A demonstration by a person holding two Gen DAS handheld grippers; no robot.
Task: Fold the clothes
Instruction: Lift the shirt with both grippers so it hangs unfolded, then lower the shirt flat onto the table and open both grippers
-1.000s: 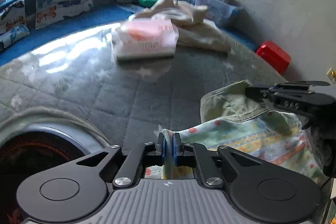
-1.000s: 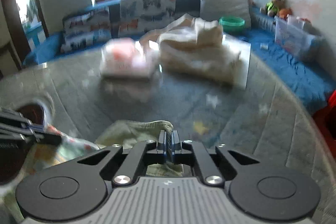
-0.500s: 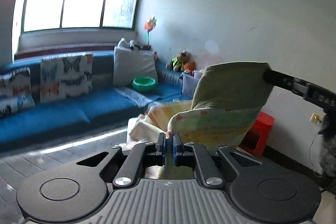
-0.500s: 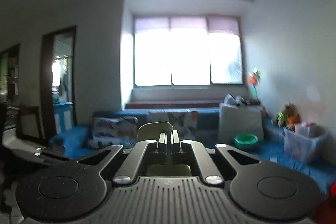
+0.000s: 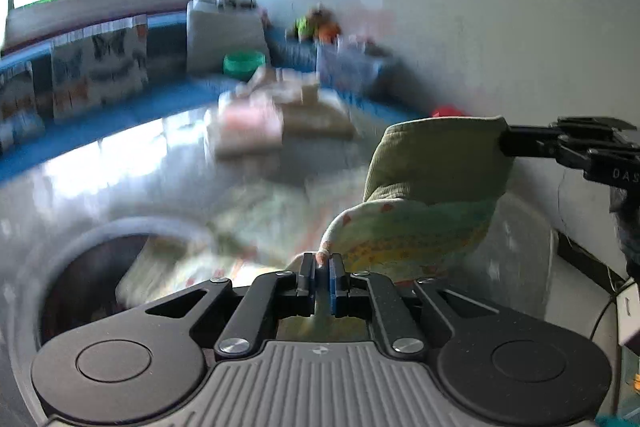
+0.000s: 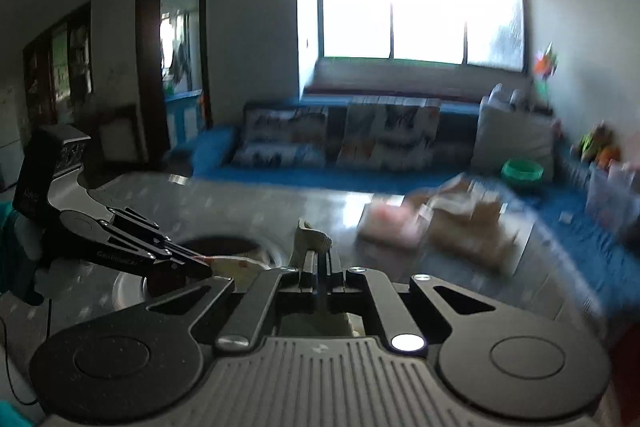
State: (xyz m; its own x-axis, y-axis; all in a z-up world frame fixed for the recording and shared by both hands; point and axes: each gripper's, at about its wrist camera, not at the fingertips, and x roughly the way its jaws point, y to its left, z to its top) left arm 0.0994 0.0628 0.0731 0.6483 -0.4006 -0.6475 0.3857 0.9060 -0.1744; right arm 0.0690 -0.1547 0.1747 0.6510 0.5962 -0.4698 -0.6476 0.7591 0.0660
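The left gripper [image 5: 322, 273] is clamped on the printed hem of a small garment [image 5: 420, 211], olive ribbed cloth outside with a pale yellow-and-green patterned lining, right at its fingertips. From there the cloth rises up and to the right to the right gripper [image 5: 506, 141], whose closed jaws pinch the olive corner. The garment thus hangs stretched between both tools above the near edge of the grey quilted tabletop [image 5: 120, 171], its long axis running from one grip to the other. In the right wrist view only a tuft of olive fabric pokes from the closed fingers. I judge that the coming move depends on keeping that held edge level while lowering it flat. Farther back, near the far edge, sit blurred folded clothes [image 5: 248, 125].
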